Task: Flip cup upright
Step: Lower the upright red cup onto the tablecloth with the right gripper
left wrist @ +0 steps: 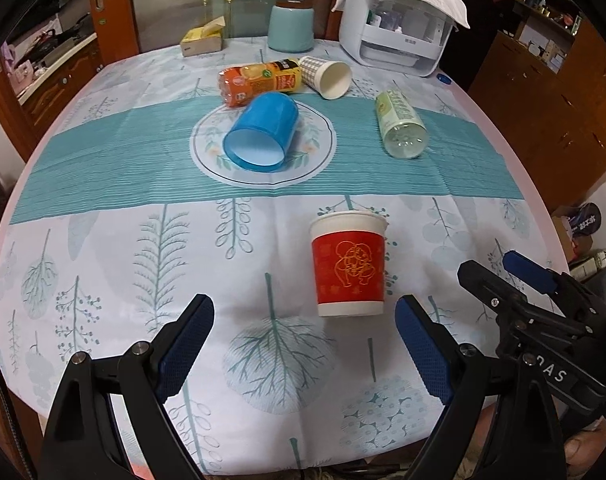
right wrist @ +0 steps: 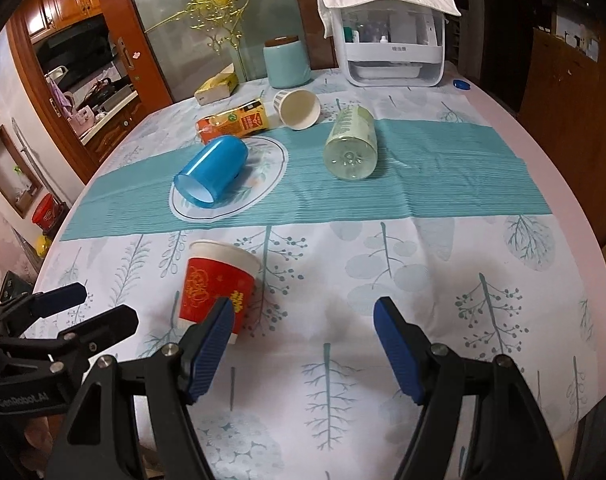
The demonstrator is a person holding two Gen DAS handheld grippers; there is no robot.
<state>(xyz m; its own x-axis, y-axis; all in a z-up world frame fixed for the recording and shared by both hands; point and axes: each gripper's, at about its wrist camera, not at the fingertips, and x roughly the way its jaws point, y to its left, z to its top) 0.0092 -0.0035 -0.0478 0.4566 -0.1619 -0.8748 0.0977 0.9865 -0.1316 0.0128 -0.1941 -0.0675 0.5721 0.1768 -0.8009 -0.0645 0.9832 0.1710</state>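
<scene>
red cup [left wrist: 347, 266] upright on surface [left wrist: 103, 280] | we see blue cup [left wrist: 260, 134] on its side beyond it | left hand-held gripper [left wrist: 305, 350] wide open, empty; right hand-held gripper [right wrist: 303, 346] likewise

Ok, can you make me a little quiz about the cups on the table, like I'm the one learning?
1. True or false: the red cup is lying on its side.
2. Which cup lies on the round plate print in the tablecloth? A) the checked paper cup B) the blue cup C) the red cup
3. Fill in the gap: the left gripper and the right gripper are both ____ and hold nothing.

Key: 1 false, it stands upright with its rim on top. 2 B. 3 open.
</scene>
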